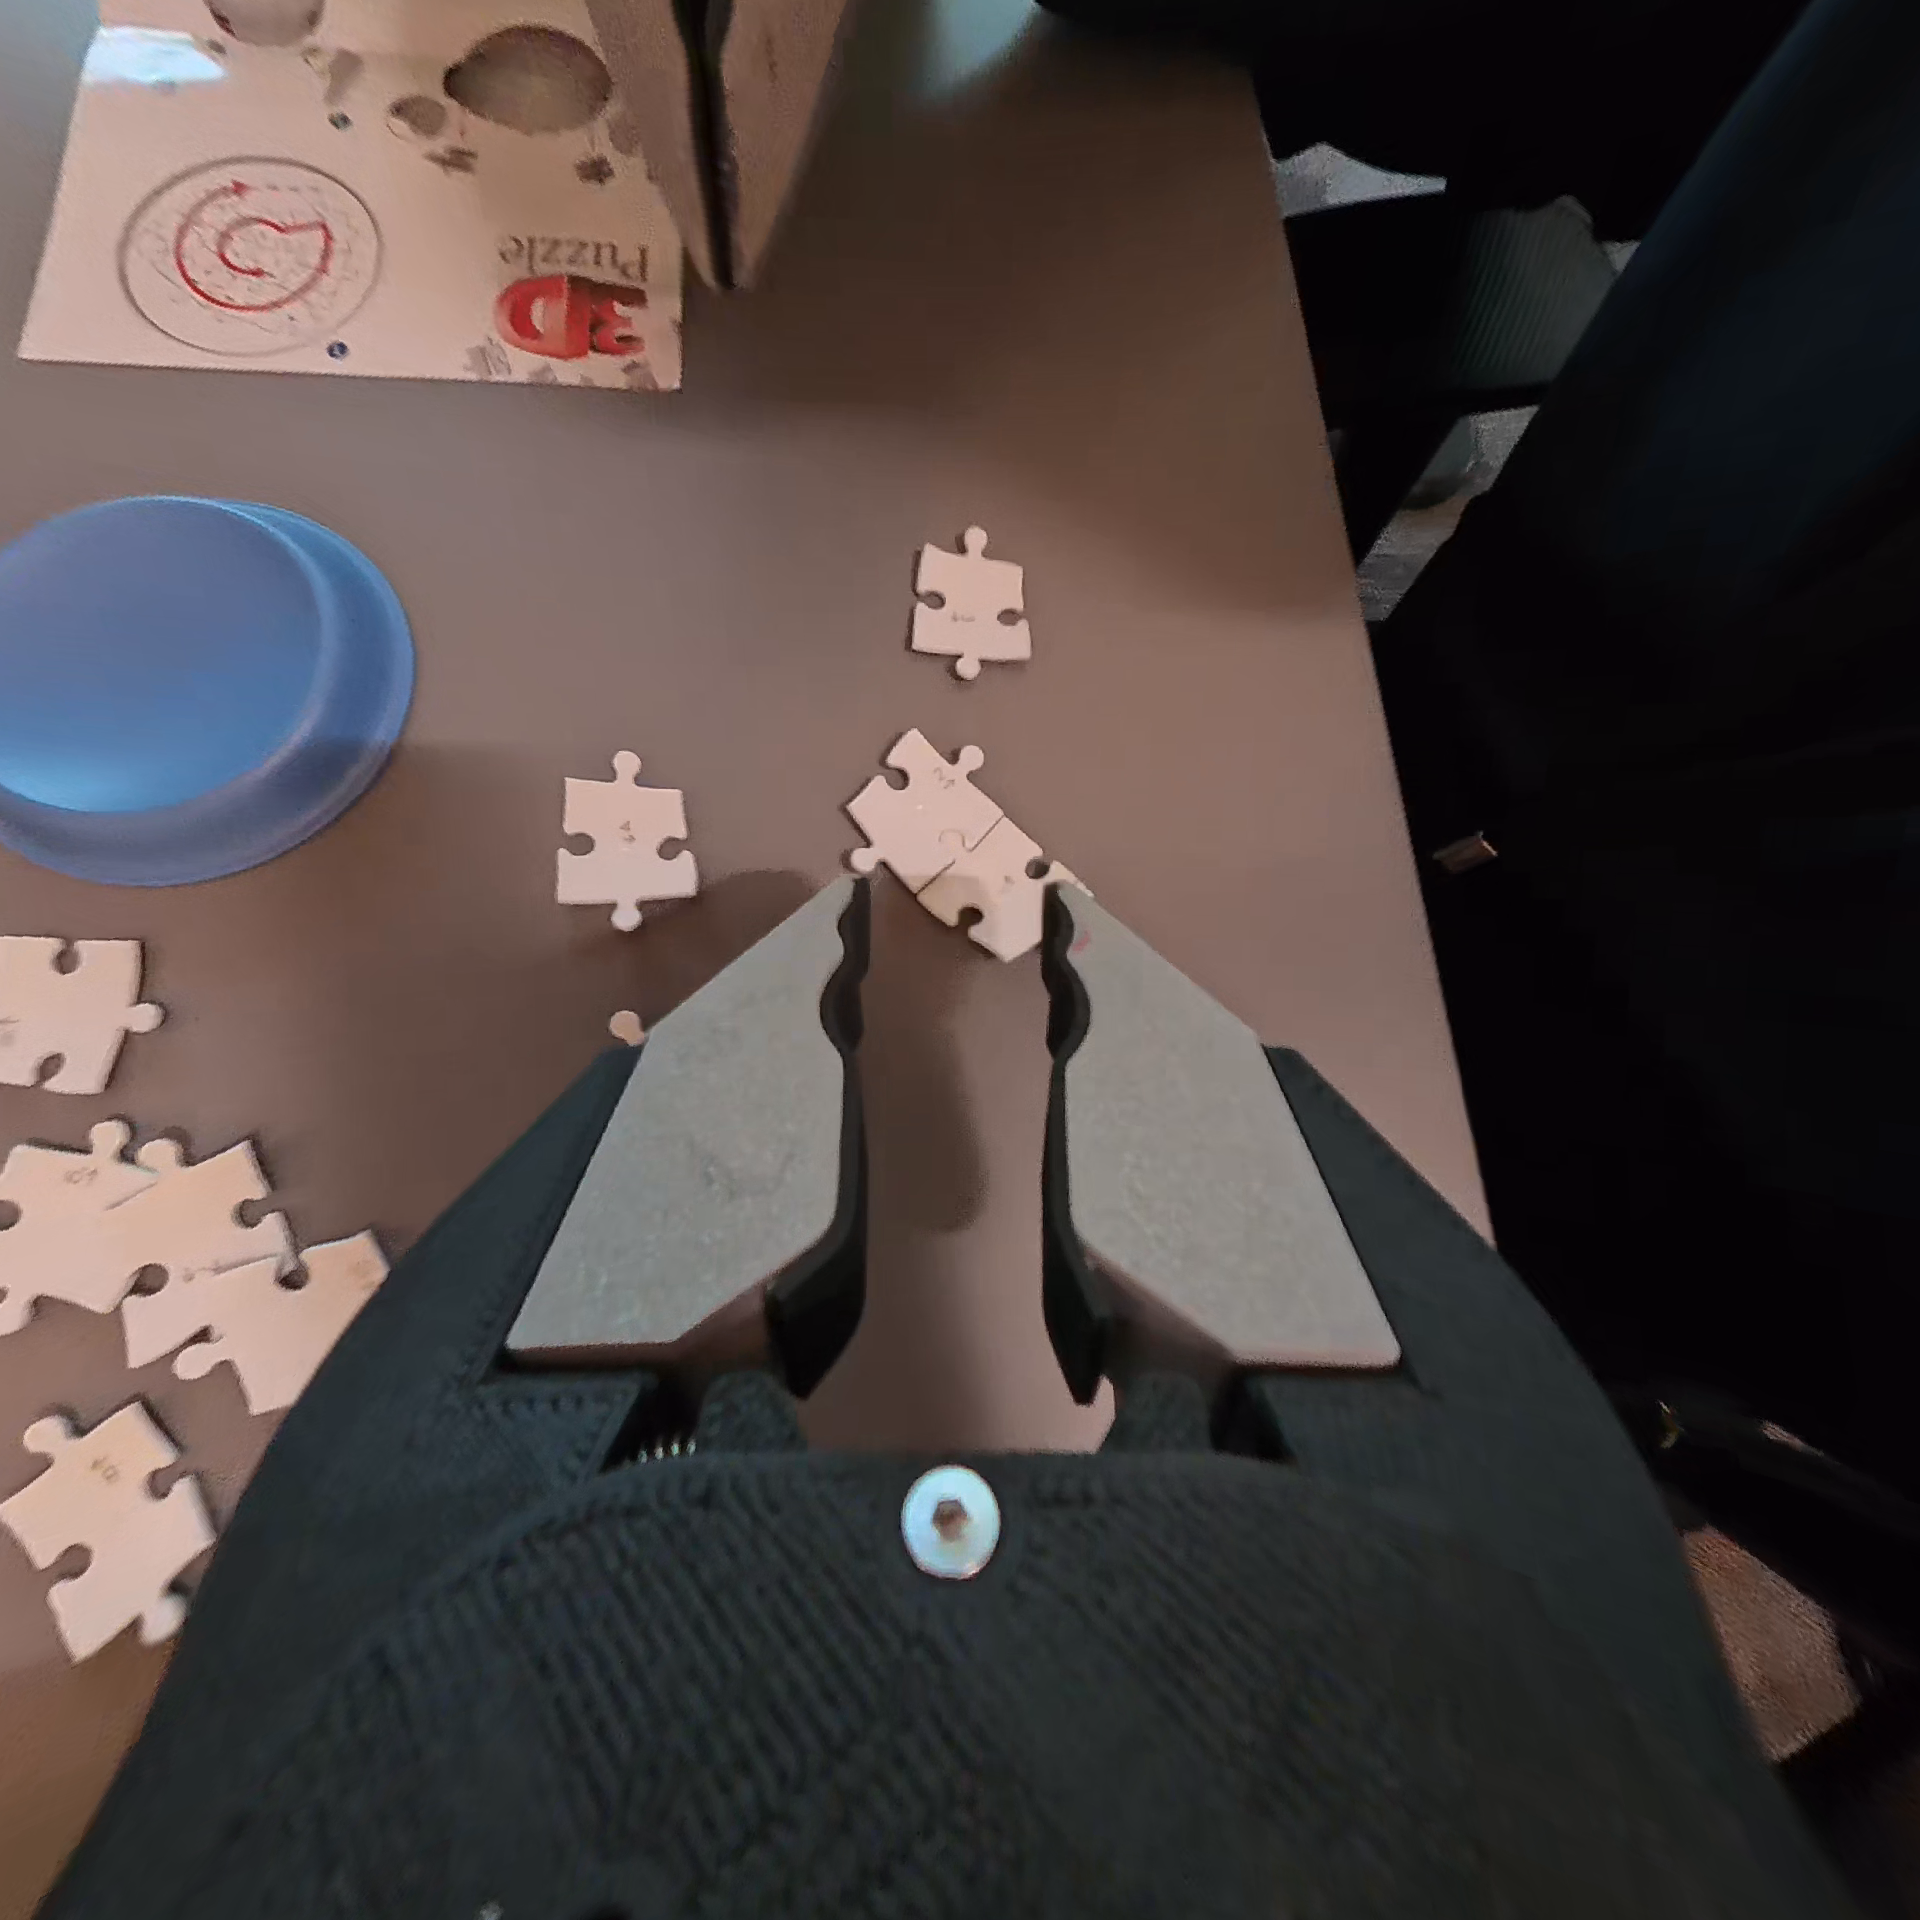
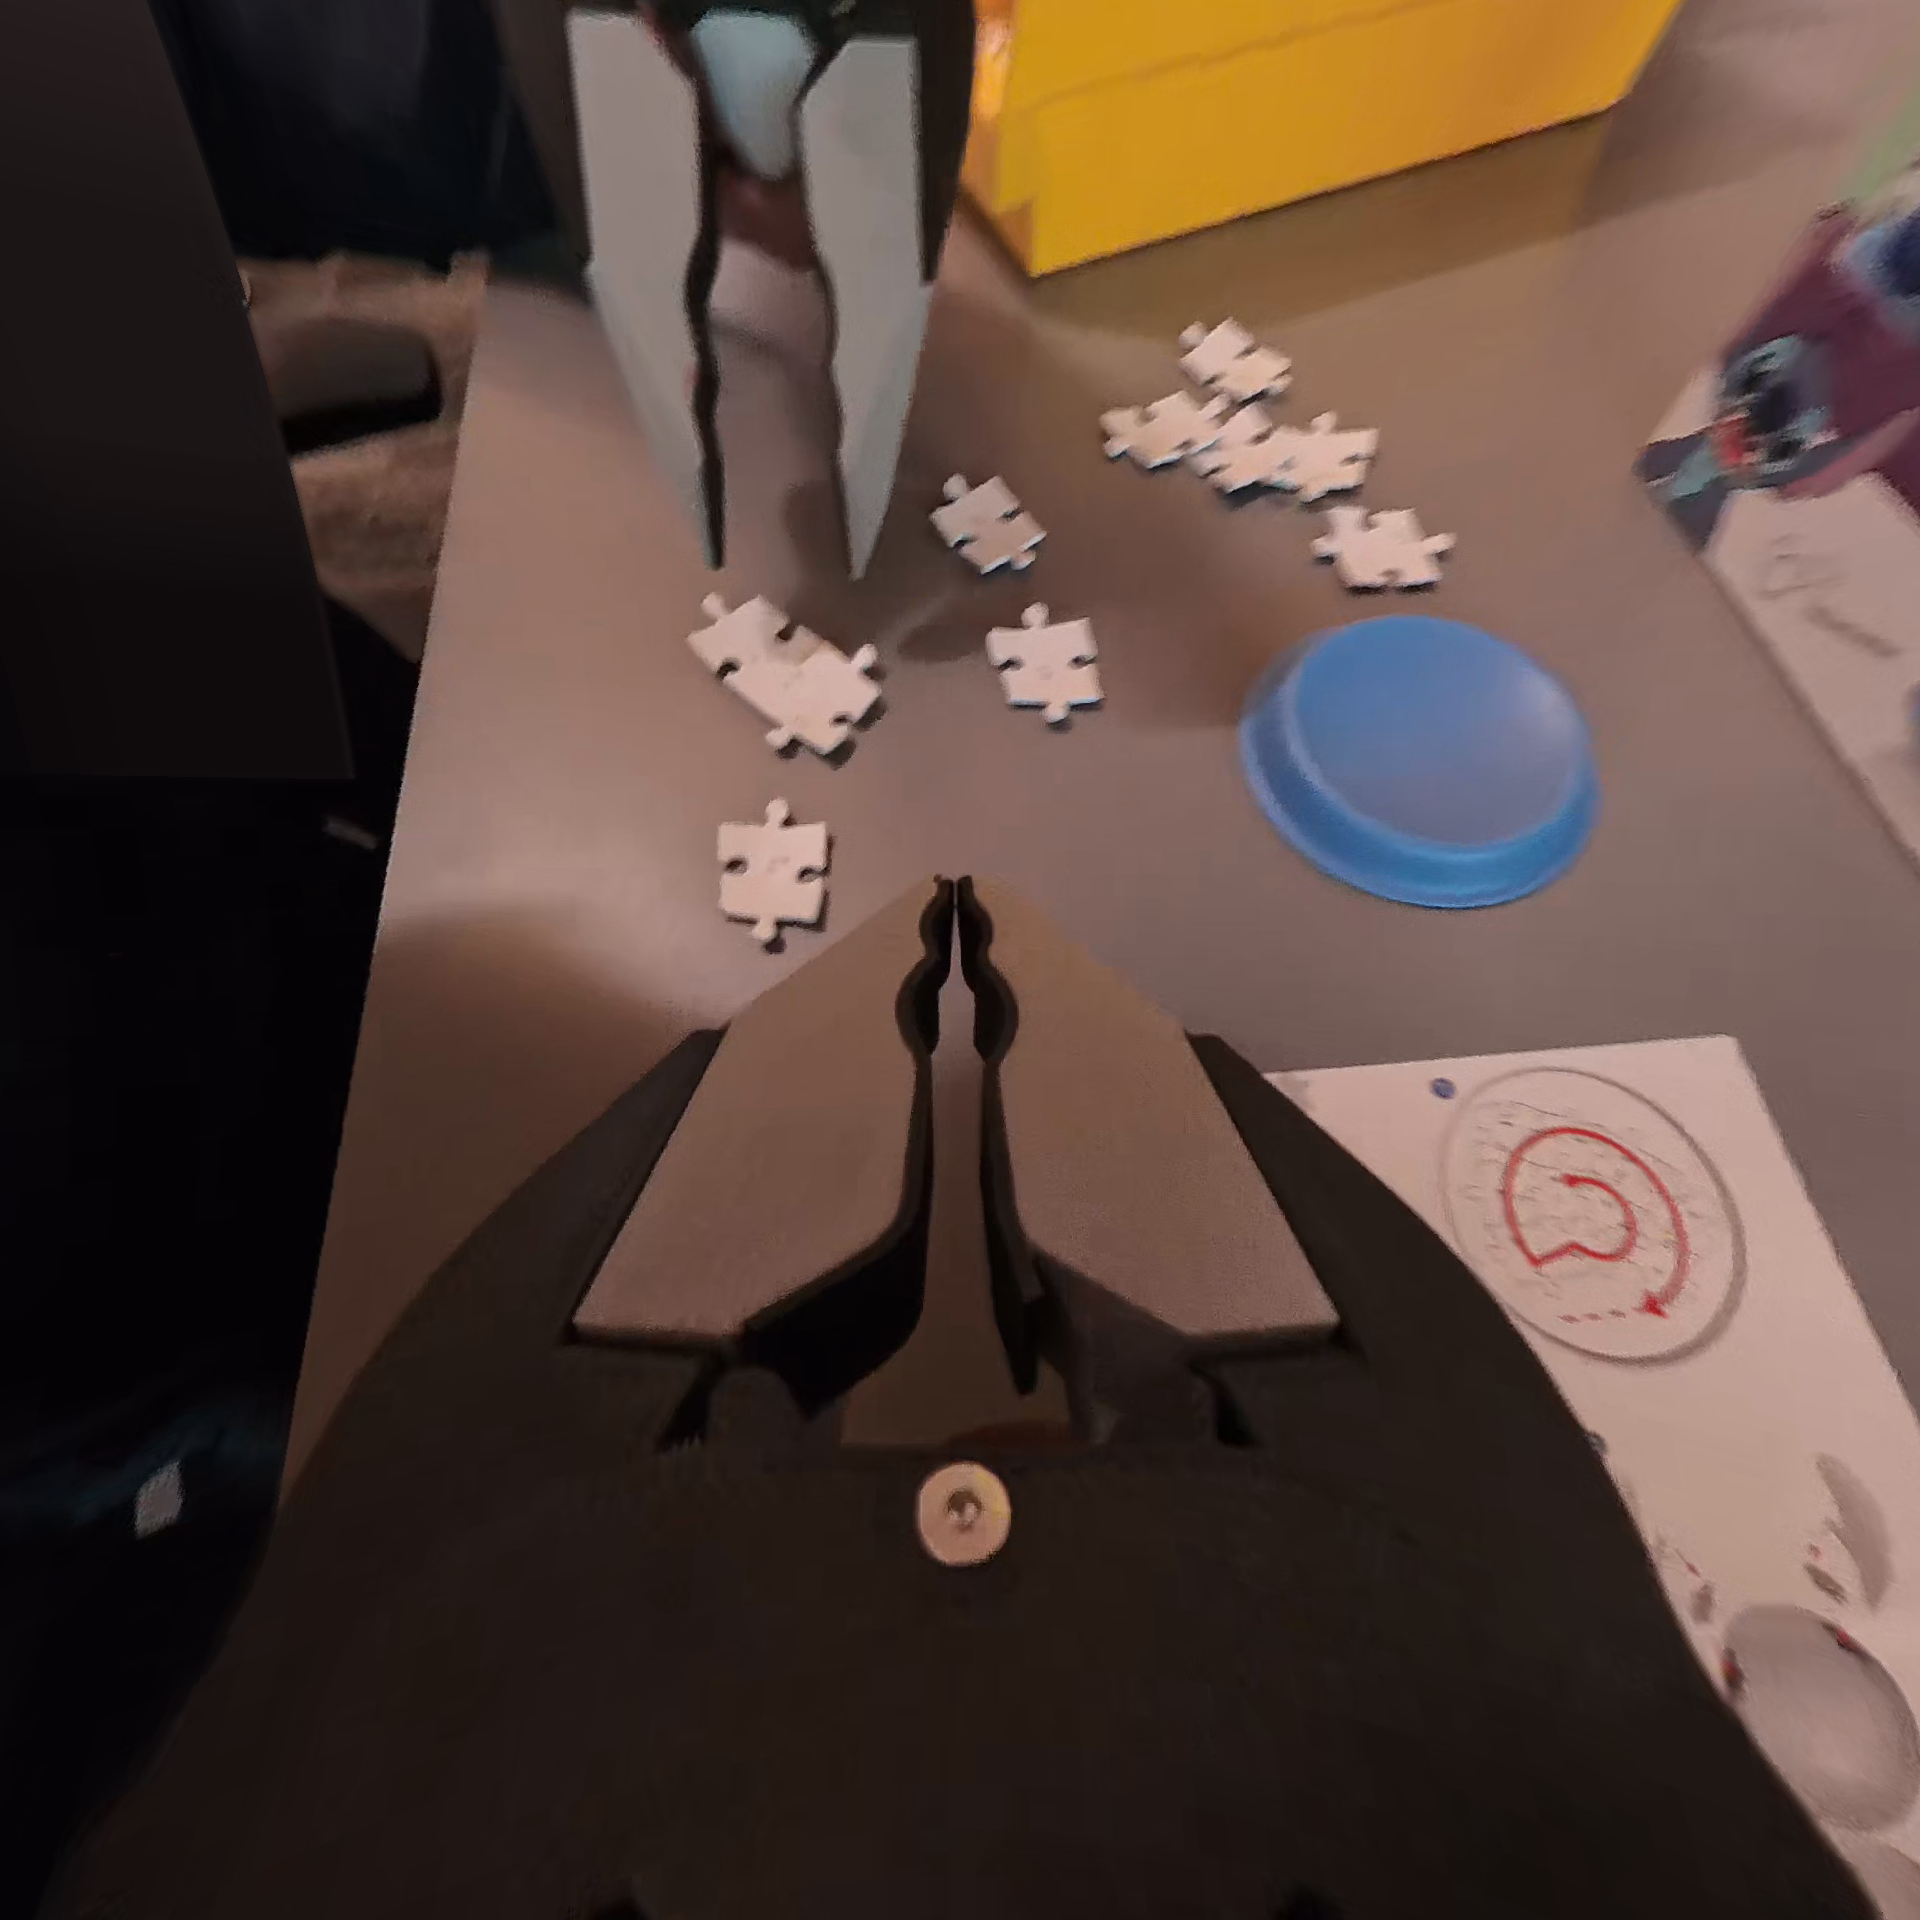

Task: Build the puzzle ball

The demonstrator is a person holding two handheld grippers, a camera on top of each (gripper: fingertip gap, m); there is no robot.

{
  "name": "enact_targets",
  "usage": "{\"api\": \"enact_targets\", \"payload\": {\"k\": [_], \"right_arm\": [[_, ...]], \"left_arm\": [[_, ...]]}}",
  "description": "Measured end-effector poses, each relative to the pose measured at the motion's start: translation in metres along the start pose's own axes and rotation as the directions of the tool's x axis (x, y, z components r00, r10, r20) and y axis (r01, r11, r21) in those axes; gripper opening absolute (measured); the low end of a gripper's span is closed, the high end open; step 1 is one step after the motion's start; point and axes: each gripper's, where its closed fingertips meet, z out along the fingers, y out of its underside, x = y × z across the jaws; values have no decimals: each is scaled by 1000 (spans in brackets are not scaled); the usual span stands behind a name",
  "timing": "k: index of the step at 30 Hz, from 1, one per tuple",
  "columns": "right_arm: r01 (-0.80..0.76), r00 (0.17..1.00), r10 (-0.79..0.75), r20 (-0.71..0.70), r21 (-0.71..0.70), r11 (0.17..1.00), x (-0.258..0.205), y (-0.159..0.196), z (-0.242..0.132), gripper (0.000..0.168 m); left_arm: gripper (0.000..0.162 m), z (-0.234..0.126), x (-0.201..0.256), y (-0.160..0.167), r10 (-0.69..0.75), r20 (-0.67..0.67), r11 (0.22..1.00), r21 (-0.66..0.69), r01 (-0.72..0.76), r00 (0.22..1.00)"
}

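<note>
Left tool (image 1: 954,891) spread, tips at joined puzzle pair (image 1: 951,836) on bench (image 1: 727,582). Right tool (image 2: 954,883) pressed together, empty.

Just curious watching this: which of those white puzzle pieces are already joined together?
The joined pair lying right at the open left gripper tips, near the table edge. Two pieces interlock there; the neighbouring single pieces lie apart, unconnected.

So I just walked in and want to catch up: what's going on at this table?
A person is building a puzzle ball with two handheld grippers. The left gripper is open, its tips at a joined pair of white pieces on the brown table. The right gripper is shut and empty, near a single piece. More loose pieces, a blue dome-shaped stand and an instruction sheet lie around.
</note>
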Motion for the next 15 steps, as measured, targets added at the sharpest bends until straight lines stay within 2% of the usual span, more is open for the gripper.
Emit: {"api": "enact_targets", "payload": {"k": [5,15], "right_arm": [[53,994,-42,100,-117,992,-22,20,17,0],[88,984,-53,171,-203,975,-37,35,31,2]], "left_arm": [[30,9,4,8,3,-17,1000,7,-3,1000],[29,10,5,7,33,36,999,16,-33,999]]}}
